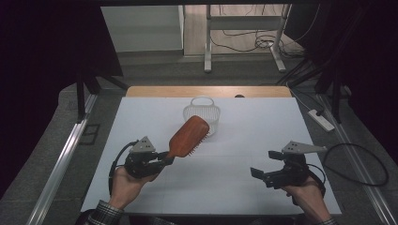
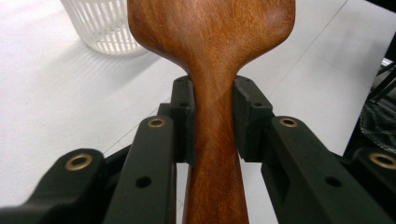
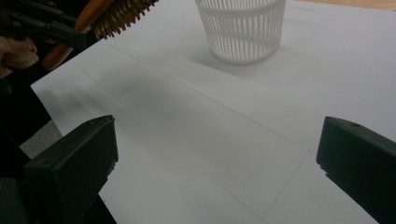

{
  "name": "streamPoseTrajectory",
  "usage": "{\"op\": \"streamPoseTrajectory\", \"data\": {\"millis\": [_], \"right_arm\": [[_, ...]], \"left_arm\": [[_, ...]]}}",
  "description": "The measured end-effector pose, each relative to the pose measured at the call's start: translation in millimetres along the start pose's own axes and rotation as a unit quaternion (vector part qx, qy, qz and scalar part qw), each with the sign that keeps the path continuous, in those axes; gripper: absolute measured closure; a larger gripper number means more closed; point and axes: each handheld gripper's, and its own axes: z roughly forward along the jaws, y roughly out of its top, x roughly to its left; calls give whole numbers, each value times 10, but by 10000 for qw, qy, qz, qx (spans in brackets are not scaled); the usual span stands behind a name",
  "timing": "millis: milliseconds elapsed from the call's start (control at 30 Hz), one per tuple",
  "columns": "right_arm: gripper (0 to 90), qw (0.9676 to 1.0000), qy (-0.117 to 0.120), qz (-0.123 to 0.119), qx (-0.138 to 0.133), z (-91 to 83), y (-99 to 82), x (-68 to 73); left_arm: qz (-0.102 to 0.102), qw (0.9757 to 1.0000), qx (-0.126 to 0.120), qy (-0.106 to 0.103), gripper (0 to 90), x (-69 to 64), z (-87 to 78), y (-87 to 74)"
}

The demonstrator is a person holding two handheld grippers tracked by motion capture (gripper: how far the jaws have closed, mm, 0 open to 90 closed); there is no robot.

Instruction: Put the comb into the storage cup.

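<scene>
A brown wooden hairbrush is held up off the white table, its head pointing toward the far side and its bristles facing right and down. My left gripper is shut on the brush handle, with both black pads pressed against the wood. The brush's bristles and the left gripper's hand appear in the top left of the right gripper view. My right gripper hovers over the near right part of the table, its jaws wide apart with nothing between them.
A white slatted basket stands upright near the table's far middle, just behind the brush head; the same basket appears in the right gripper view. A wooden strip runs along the far edge. Cables and a power strip lie on the floor at right.
</scene>
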Motion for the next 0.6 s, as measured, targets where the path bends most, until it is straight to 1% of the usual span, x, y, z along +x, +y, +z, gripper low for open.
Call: {"op": "streamPoseTrajectory", "data": {"millis": [133, 267, 333, 467, 600], "right_arm": [[0, 10000, 7, -14, 19, 48, 54, 28], [0, 9999, 81, -90, 74, 145, 133, 87], [0, 9999, 109, -88, 90, 160, 143, 94], [0, 9996, 210, -15, 207, 271, 209, 115], [0, 9994, 253, 42, 224, 336, 239, 115]], "left_arm": [[-3, 10000, -24, -2, 722, -12, 9, 13], [5, 10000, -23, 1, 722, -22, 25, 27], [5, 10000, -5, -7, 722, -29, 40, 32], [25, 10000, 10, -27, 722, -42, 62, 48], [8, 10000, -23, -32, 722, -46, 77, 66]]}}
